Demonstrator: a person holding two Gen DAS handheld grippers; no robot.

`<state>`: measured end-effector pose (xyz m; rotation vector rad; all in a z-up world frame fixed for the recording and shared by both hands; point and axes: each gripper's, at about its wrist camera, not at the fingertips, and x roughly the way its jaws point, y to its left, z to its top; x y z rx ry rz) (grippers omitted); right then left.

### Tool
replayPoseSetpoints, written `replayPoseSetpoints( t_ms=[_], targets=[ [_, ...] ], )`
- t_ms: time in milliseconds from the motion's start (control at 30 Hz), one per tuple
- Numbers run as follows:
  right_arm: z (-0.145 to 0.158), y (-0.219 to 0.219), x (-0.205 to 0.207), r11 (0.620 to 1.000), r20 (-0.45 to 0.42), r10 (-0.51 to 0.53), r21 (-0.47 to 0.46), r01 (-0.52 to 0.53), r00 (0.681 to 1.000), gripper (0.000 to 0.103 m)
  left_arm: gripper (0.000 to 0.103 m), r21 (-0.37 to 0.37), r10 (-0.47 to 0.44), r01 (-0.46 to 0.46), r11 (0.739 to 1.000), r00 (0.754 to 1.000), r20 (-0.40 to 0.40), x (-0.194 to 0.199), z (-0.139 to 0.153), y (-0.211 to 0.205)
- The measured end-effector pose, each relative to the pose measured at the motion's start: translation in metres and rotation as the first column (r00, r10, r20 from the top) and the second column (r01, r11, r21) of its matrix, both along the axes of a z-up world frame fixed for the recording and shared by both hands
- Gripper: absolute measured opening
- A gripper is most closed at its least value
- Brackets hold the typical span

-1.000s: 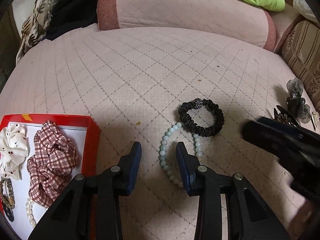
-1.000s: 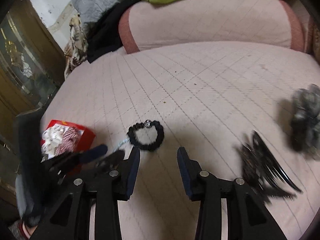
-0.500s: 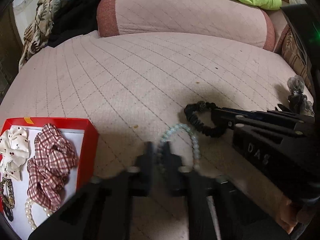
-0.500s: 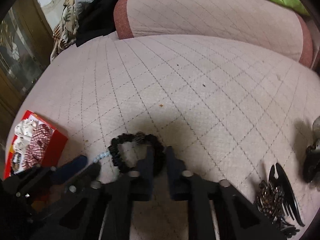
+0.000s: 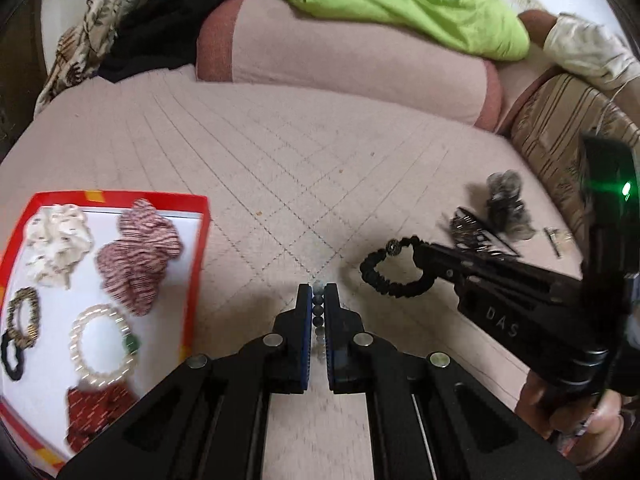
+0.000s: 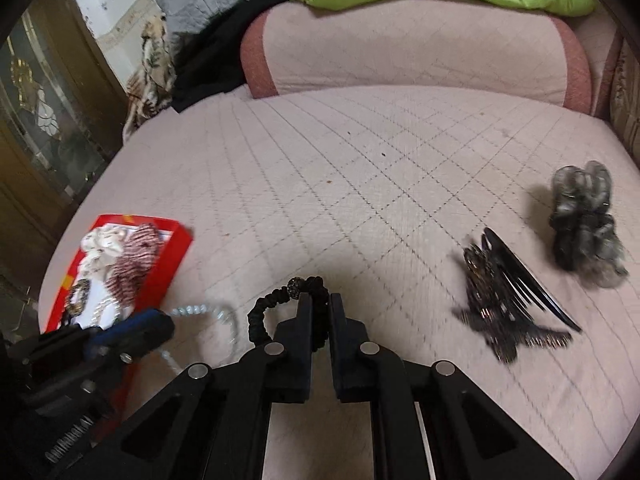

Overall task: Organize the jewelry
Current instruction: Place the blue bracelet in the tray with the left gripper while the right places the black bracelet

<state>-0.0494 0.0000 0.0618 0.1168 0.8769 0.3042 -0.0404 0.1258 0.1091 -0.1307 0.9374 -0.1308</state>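
Holding tight now, the left gripper (image 5: pixel 319 294) has closed on the round pale bead bracelet (image 6: pixel 208 312), and the right gripper (image 6: pixel 319 304) has closed on the crinkly black hair tie (image 6: pixel 262 316), both lifted off the bed (image 5: pixel 320 168).

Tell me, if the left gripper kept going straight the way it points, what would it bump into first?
Probably just the pink quilted cushion. The left gripper, shut on the bead bracelet, points down at bare fabric. The red box lies off to one side, so it looks clear, though depth is uncertain.
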Motion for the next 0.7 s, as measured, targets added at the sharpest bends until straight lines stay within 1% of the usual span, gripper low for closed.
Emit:
replayPoseSetpoints(
  t_ms=[133,267,400,533,700],
  targets=[
    [0.016,0.006,-0.025,1.0,0.031,0.007,0.023,-0.008,0.999,0.008,0.005,-0.028,0.029,-0.027,0.999,0.999,0.043,-0.025,0.027,0.02],
    [0.028,0.021,-0.041,0.999,0.055,0.029,0.026,-0.03,0.998,0.008,0.005,-0.058,0.087,-0.084,0.995,0.994,0.064,-0.046,0.047,0.051],
    [0.038,0.041,-0.056,0.997,0.075,0.069,0.017,-0.071,0.995,0.008,0.005,-0.05,0.144,-0.14,0.989,0.986,0.083,-0.064,0.06,0.084],
    [0.041,0.072,-0.067,0.992,0.081,0.125,0.005,-0.125,0.989,0.008,0.005,-0.044,0.188,-0.184,0.982,0.978,0.088,-0.077,0.064,0.117],
    [0.04,0.114,-0.073,0.979,0.073,0.203,-0.016,-0.203,0.976,0.008,0.005,-0.051,0.26,-0.257,0.965,0.963,0.072,-0.088,0.051,0.16]
  ],
)
